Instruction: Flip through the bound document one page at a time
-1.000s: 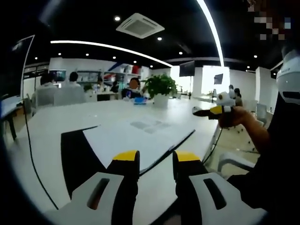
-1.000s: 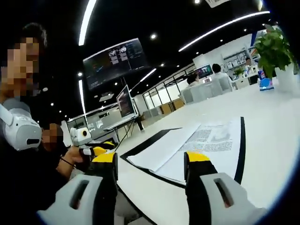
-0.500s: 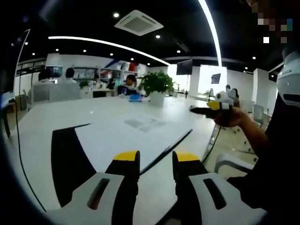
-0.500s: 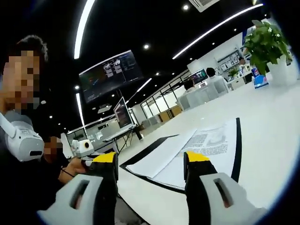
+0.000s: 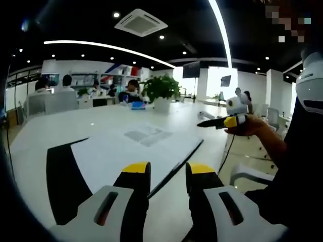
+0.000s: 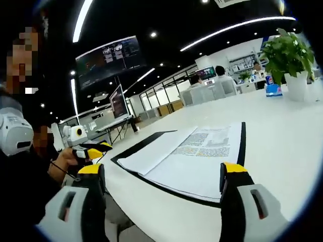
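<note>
The bound document [image 6: 186, 154] lies open and flat on the white table [image 6: 282, 126], on a black cover or mat, printed pages facing up. In the right gripper view, the right gripper [image 6: 161, 174] hovers above the near edge with its jaws spread wide, holding nothing. In the left gripper view, the left gripper [image 5: 167, 171] hovers over the document [image 5: 131, 151], jaws parted by a narrow gap, empty. A potted plant [image 6: 290, 55] stands well beyond the document.

Step in hand, judged: approach, with no page yet gripped. The next move calls for lowering one gripper to a page edge, separating a single sheet, and pinching it lightly before turning it over.
</note>
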`<state>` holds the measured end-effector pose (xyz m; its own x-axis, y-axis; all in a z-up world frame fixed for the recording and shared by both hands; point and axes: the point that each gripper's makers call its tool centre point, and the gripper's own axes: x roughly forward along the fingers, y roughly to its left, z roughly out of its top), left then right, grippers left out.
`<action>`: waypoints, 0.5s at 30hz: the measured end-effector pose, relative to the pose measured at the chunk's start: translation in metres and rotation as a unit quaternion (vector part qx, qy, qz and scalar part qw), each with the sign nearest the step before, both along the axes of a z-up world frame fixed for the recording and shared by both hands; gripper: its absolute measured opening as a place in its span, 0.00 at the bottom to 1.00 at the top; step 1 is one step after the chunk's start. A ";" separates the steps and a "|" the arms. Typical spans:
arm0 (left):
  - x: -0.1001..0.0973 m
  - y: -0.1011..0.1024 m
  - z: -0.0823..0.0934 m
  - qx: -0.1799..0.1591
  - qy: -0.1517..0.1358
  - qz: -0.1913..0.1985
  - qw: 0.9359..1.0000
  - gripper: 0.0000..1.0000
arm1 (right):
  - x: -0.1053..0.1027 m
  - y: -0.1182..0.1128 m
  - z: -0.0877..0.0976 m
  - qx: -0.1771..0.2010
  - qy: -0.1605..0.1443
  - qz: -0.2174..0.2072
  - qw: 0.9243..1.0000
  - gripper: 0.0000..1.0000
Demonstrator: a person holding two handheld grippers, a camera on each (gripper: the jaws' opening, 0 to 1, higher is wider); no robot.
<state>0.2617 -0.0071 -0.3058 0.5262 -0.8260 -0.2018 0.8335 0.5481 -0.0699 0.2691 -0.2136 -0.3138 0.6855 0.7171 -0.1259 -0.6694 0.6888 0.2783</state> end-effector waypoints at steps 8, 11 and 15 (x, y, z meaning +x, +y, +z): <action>-0.006 -0.032 -0.001 0.027 -0.002 -0.054 0.998 0.30 | -0.001 -0.009 -0.004 -0.026 -0.007 0.006 1.000 0.73; -0.004 -0.044 -0.006 0.043 -0.002 -0.069 0.997 0.30 | 0.000 -0.016 -0.006 -0.034 -0.013 0.002 0.999 0.72; -0.005 -0.058 -0.005 0.052 -0.003 -0.096 0.994 0.31 | 0.000 -0.020 -0.009 -0.034 -0.009 -0.002 0.999 0.72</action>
